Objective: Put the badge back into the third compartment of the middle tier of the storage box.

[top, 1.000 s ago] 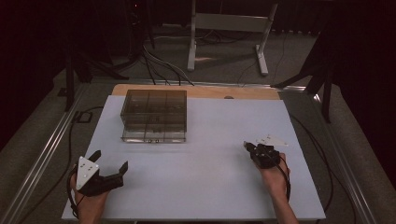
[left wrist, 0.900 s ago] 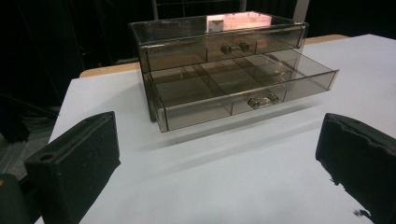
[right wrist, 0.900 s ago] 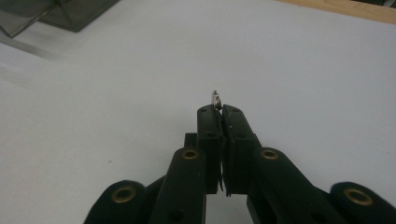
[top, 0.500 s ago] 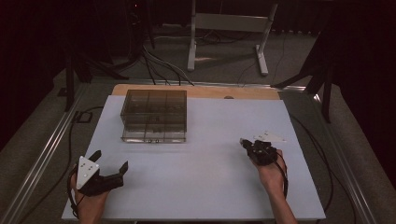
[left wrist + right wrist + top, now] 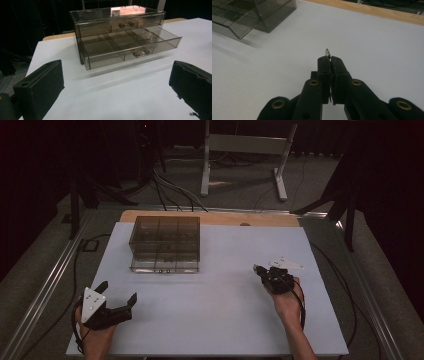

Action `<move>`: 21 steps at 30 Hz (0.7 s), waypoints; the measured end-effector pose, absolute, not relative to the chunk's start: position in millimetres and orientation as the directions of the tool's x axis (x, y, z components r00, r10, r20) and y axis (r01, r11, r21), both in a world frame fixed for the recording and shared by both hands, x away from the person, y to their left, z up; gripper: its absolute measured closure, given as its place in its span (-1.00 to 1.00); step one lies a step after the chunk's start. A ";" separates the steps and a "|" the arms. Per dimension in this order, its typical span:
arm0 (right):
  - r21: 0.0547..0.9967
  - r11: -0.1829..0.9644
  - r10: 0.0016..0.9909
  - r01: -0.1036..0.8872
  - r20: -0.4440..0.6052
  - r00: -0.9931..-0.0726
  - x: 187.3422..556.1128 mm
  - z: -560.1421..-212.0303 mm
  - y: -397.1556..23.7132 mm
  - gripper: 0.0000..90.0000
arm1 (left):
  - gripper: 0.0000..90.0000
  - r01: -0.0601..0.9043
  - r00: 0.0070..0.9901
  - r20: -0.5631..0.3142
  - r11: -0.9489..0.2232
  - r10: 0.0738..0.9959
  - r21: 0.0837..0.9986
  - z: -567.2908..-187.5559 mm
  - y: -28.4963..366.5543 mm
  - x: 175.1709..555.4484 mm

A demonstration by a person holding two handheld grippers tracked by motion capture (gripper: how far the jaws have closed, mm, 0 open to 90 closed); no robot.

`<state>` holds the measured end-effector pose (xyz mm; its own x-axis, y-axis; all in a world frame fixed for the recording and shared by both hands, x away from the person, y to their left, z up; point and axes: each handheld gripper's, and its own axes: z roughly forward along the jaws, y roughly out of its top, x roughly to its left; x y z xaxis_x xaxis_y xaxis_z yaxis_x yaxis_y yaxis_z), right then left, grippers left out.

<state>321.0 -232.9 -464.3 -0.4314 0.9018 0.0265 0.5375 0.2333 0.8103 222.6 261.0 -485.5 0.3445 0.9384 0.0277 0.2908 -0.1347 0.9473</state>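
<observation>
A smoky transparent two-drawer box point(image 5: 165, 244) stands at the table's back left; in the left gripper view its lower drawer point(image 5: 130, 47) is pulled out, with dividers and nothing visible inside. My left gripper point(image 5: 118, 302) rests open at the front left corner, its wide-apart fingers point(image 5: 40, 87) aimed at the box point(image 5: 117, 32). My right gripper point(image 5: 259, 269) is at the right of the table, shut on a small shiny metal piece point(image 5: 328, 53) that sticks out past the tips of the gripper point(image 5: 330, 59).
The white table top point(image 5: 220, 315) has a wooden strip point(image 5: 210, 217) along its far edge. Cables and a metal stand point(image 5: 245, 145) lie on the floor beyond. The corner of the box point(image 5: 249, 17) shows at the upper left of the right gripper view.
My right gripper has moved a little leftward and toward the box with the small metal piece. The left gripper has stayed put.
</observation>
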 end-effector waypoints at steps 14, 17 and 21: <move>0.819 0.231 0.895 0.525 0.032 -0.444 323.8 -457.3 -223.5 0.95 | -0.99 0.294 0.345 0.026 -0.135 0.938 0.946 -485.9 260.8 222.8; 0.821 0.232 0.895 0.522 0.030 -0.446 324.3 -456.1 -221.9 0.95 | -0.99 0.294 0.345 0.027 -0.136 0.938 0.946 -485.9 260.8 222.8; 0.824 0.233 0.892 0.516 0.030 -0.452 325.6 -453.3 -218.3 0.95 | -0.99 0.295 0.345 0.026 -0.134 0.938 0.946 -485.9 260.9 222.7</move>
<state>325.6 -218.3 -453.3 -0.4517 0.8916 0.0305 0.5165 0.2335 0.8239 222.7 260.9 -485.9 0.3446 0.9384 0.0256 0.2946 -0.1340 0.9462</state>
